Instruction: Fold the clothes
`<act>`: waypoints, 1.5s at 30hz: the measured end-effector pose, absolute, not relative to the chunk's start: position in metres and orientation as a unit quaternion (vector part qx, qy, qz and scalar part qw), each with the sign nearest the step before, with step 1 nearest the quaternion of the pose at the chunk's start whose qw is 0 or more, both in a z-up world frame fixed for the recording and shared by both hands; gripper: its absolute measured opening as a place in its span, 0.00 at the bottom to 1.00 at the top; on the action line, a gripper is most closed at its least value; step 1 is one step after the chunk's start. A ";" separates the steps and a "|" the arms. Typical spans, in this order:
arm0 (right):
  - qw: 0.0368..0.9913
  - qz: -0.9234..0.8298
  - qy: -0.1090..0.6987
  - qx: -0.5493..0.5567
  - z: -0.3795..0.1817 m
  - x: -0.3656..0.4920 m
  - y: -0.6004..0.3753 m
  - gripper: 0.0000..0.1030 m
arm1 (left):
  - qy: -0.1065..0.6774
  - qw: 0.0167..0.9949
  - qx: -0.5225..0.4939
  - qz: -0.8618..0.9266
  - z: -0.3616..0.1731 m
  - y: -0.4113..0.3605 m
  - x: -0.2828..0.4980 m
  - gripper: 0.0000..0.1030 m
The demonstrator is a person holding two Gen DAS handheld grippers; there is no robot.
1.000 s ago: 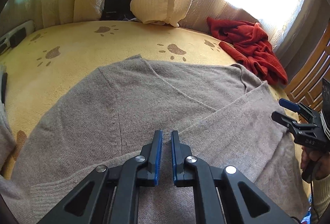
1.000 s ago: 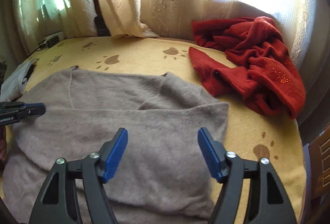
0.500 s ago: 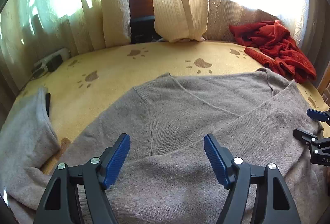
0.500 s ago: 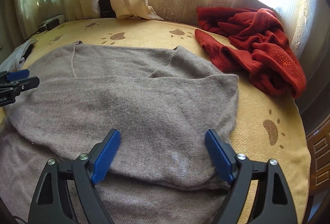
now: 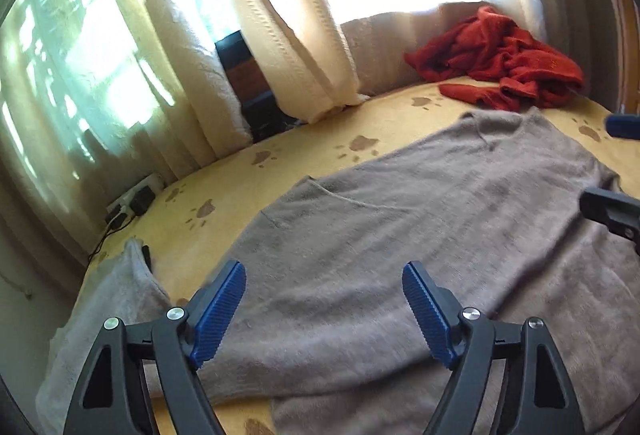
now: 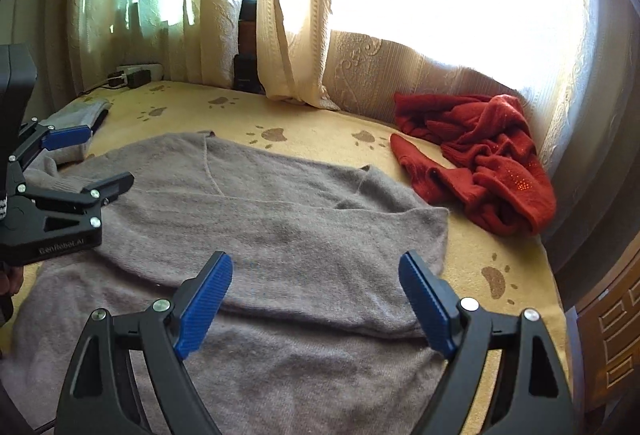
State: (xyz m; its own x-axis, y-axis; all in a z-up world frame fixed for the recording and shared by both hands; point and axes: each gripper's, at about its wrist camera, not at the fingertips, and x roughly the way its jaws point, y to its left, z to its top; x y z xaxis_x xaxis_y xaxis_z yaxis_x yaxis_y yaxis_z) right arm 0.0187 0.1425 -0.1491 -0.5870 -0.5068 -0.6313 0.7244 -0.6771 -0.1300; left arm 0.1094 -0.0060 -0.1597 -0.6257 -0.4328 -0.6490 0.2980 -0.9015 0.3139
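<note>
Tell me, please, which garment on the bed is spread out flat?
The taupe sweater, lying flat below both open tongs; the red sweater is crumpled by the curtain.

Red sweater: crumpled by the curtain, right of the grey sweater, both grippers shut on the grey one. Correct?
Not quite. Both wrist views show the left gripper and right gripper open, holding nothing, above the grey sweater. The red sweater is as described.

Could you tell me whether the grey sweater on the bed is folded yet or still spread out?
Partly folded: the grey sweater lies flat with one sleeve laid across its body, its straight edge showing. Both grippers are open above it.
</note>
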 end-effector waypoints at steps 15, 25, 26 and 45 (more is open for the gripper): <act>0.338 -0.890 0.121 0.281 -0.146 0.033 0.210 0.93 | 0.175 -0.211 0.486 -0.830 -0.154 0.091 0.148 0.80; 0.321 -0.900 0.091 0.280 -0.152 0.039 0.251 0.93 | 0.045 -0.174 0.487 -0.855 -0.145 0.168 0.170 0.81; 0.319 -0.902 0.091 0.277 -0.152 0.041 0.254 0.93 | 0.029 -0.172 0.485 -0.857 -0.145 0.175 0.172 0.81; 0.199 -0.935 0.233 0.179 -0.141 0.067 0.257 0.93 | -0.008 -0.157 0.498 -0.853 -0.157 0.194 0.180 0.81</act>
